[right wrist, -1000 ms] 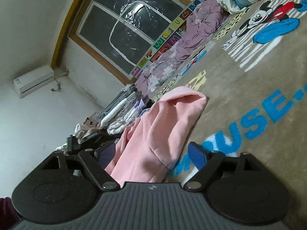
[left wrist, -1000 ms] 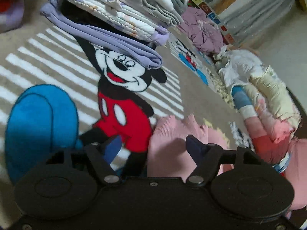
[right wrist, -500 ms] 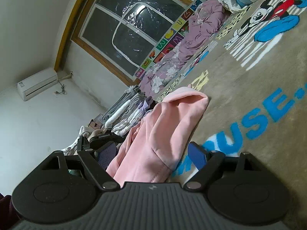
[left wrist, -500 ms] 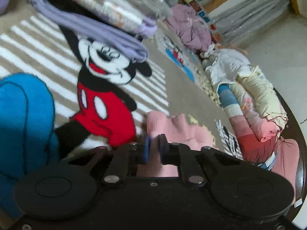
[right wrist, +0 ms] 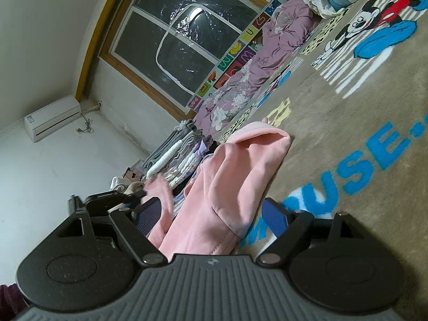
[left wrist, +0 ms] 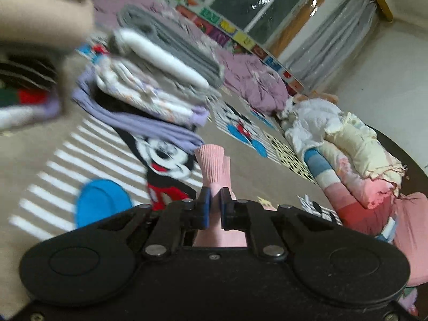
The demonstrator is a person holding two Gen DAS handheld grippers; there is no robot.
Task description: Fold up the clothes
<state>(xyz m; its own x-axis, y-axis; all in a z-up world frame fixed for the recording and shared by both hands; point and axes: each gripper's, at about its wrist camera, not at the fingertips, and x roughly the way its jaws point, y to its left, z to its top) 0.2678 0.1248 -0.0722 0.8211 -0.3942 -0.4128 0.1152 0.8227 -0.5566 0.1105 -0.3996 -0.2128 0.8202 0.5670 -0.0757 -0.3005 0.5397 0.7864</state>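
Pink fabric, the ribbed cuff [left wrist: 211,165] of a pink hoodie [right wrist: 230,187], is clenched between the blue pads of the left hand-held gripper [left wrist: 214,208]. The right hand-held gripper [right wrist: 211,214] stands released, its jaws wide apart either side of the hoodie lying on the carpet [right wrist: 347,139]. Farther off, a stack of folded clothes [left wrist: 155,85] sits on the carpet.

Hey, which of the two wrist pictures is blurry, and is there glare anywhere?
Left wrist view: motion-smeared, worst at the stack of folded grey, white and lilac clothes; the ribbed pink cuff in the left claw stays fairly sharp. Right wrist view: sharp, with lamp glare on the plastic-covered window.
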